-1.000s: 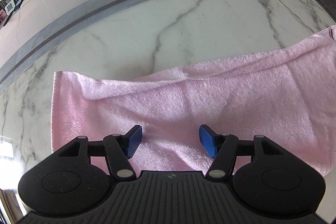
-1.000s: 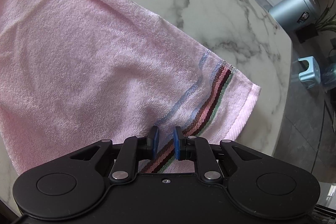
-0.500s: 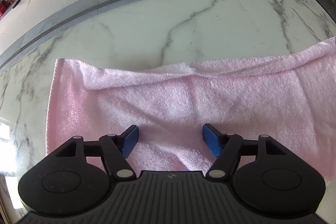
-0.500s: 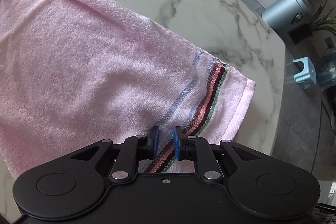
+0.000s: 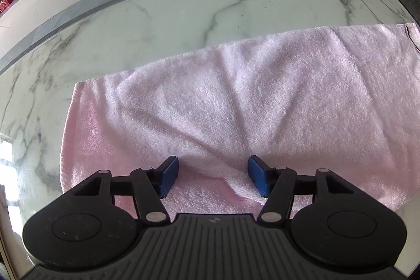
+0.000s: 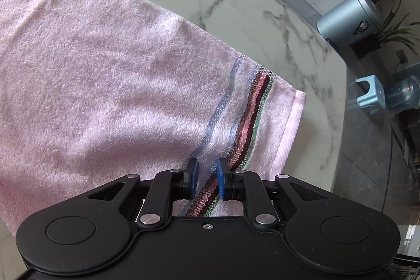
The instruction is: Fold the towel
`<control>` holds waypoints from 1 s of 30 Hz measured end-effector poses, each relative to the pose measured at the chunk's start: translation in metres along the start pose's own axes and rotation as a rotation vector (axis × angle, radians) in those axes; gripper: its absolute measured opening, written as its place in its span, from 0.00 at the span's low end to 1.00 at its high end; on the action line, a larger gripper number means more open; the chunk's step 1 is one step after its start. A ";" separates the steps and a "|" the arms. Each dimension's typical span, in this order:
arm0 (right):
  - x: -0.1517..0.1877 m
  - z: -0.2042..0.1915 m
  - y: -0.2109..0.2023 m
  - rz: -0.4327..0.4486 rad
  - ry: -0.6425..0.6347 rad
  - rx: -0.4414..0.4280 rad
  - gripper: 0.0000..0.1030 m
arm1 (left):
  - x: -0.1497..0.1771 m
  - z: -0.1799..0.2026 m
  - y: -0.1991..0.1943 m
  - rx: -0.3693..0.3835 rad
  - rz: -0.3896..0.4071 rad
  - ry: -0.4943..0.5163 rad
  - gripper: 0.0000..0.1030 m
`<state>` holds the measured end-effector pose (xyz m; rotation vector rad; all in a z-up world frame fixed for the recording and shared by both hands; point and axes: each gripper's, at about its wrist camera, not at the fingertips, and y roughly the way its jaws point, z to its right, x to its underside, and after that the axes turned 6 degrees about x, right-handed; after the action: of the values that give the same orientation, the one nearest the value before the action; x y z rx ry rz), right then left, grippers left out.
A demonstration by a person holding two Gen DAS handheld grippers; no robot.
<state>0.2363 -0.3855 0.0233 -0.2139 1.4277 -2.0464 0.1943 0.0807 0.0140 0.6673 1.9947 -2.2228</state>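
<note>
A pink towel (image 5: 236, 106) lies spread on a white marble table (image 5: 183, 17). It has a band of blue, brown and green stripes (image 6: 252, 112) near one short end. My left gripper (image 5: 213, 179) is open over the towel's near edge, with a raised wrinkle between its blue pads. My right gripper (image 6: 207, 179) is shut on the towel's near edge, on the striped band.
The table's curved far edge (image 6: 338, 64) runs close past the striped end. On the floor beyond stand a grey round bin (image 6: 349, 17), a light blue stool (image 6: 370, 96) and a potted plant (image 6: 396, 30). Bare marble lies beyond the towel.
The towel's far edge has moved away across the table and the cloth lies flatter. The right gripper stays shut on the striped band. The left gripper stays open.
</note>
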 end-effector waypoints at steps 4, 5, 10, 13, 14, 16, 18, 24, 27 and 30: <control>0.016 -0.008 -0.029 0.045 -0.036 -0.054 0.22 | 0.012 0.009 -0.023 -0.018 0.023 0.104 0.55; 0.022 -0.014 -0.037 0.051 -0.054 -0.065 0.24 | 0.017 0.011 -0.025 -0.024 0.015 0.121 0.55; 0.038 -0.047 -0.057 0.059 -0.116 -0.126 0.38 | 0.042 0.019 -0.036 -0.024 -0.018 0.183 0.55; 0.056 -0.066 -0.061 0.071 -0.171 -0.179 0.39 | 0.055 0.026 -0.036 -0.023 -0.031 0.232 0.55; 0.060 -0.072 -0.062 0.073 -0.187 -0.188 0.39 | 0.060 0.031 -0.034 -0.032 -0.035 0.254 0.55; 0.068 -0.081 -0.066 0.078 -0.215 -0.203 0.39 | 0.065 0.037 -0.030 -0.039 -0.040 0.287 0.55; 0.076 -0.089 -0.071 0.084 -0.240 -0.215 0.39 | 0.067 0.042 -0.024 -0.029 -0.042 0.297 0.55; 0.075 -0.104 -0.069 0.094 -0.266 -0.246 0.39 | 0.060 0.060 -0.011 0.018 -0.027 0.330 0.55; 0.071 -0.109 -0.069 0.098 -0.277 -0.250 0.39 | 0.053 0.071 -0.003 0.029 -0.030 0.359 0.56; 0.069 -0.109 -0.066 0.094 -0.267 -0.268 0.38 | 0.044 0.074 0.001 0.057 -0.022 0.344 0.56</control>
<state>0.1052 -0.3245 0.0234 -0.5021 1.5064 -1.6756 0.1355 0.0187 0.0012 1.1066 2.0960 -2.3151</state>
